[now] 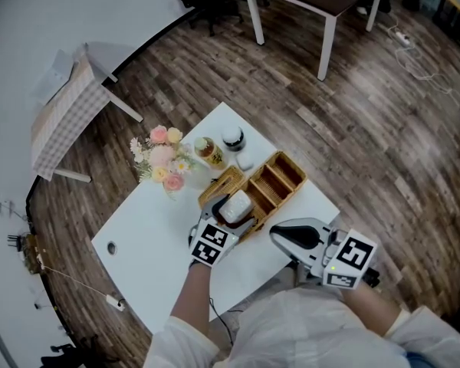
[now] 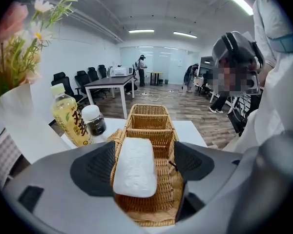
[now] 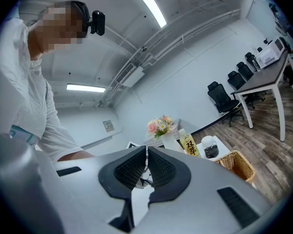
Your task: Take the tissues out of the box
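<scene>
- Left gripper [image 2: 143, 164] is open, its jaws on either side of the white tissue pack [image 1: 236, 205] without clamping it.
- That tissue pack lies in the end compartment of the wicker basket [image 1: 280, 176] on the table [image 1: 149, 236].
- Right gripper [image 3: 146, 165] is closed on nothing, off to the side.
- By my reading, nothing is out yet; the grasp and lift remain.

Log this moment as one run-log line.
left gripper: open, jaws flanking white rectangular tissue pack in compartmented woven wicker basket | right gripper: shut, empty, away from basket | pack: not yet lifted
</scene>
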A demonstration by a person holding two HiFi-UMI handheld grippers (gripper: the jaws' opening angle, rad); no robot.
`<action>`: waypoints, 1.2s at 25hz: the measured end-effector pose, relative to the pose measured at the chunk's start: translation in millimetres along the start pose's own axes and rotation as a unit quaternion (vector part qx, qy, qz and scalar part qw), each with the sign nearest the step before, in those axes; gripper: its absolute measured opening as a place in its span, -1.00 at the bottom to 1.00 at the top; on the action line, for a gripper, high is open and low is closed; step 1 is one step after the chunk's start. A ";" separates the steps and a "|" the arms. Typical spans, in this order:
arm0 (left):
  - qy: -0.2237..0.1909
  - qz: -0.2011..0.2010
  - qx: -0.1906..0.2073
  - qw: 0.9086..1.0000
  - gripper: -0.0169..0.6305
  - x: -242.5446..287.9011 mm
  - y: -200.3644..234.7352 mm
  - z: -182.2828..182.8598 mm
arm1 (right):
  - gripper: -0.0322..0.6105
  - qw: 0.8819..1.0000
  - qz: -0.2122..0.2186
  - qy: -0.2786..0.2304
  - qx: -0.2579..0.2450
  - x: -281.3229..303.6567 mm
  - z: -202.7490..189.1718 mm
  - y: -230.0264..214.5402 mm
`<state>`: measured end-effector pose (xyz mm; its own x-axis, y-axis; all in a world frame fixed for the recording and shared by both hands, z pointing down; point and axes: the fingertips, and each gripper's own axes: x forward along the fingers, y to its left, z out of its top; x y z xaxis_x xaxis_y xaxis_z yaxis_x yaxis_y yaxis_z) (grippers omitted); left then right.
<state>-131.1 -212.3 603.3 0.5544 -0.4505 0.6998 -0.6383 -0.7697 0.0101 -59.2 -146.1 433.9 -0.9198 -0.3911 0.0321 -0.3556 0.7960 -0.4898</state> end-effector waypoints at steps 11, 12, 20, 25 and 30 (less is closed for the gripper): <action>0.035 0.000 0.013 0.999 0.18 12.8 3.5 -9.5 | -0.79 1.000 -0.012 -0.004 0.007 -2.5 0.3 -9.7; 0.038 0.000 0.014 0.999 0.18 13.5 3.7 -10.1 | -0.79 1.000 -0.013 -0.004 0.008 -2.7 0.3 -10.3; 0.058 0.005 0.023 0.998 0.18 22.3 7.9 -21.3 | -0.79 1.000 -0.017 -0.004 0.011 -3.2 -0.7 -13.8; 0.082 0.007 0.035 0.996 0.18 26.8 6.4 -30.2 | -0.79 1.000 -0.018 -0.004 0.013 -3.5 -1.5 -15.4; 0.093 0.016 0.043 0.995 0.17 27.2 6.6 -31.0 | -0.79 1.000 -0.019 -0.005 0.015 -3.4 -0.6 -17.6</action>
<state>-136.8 -215.6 644.6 0.4215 -0.3907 0.8184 -0.6022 -0.7953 -0.0695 -49.8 -158.5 442.9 -0.9035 -0.4264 0.0428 -0.3857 0.7655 -0.5150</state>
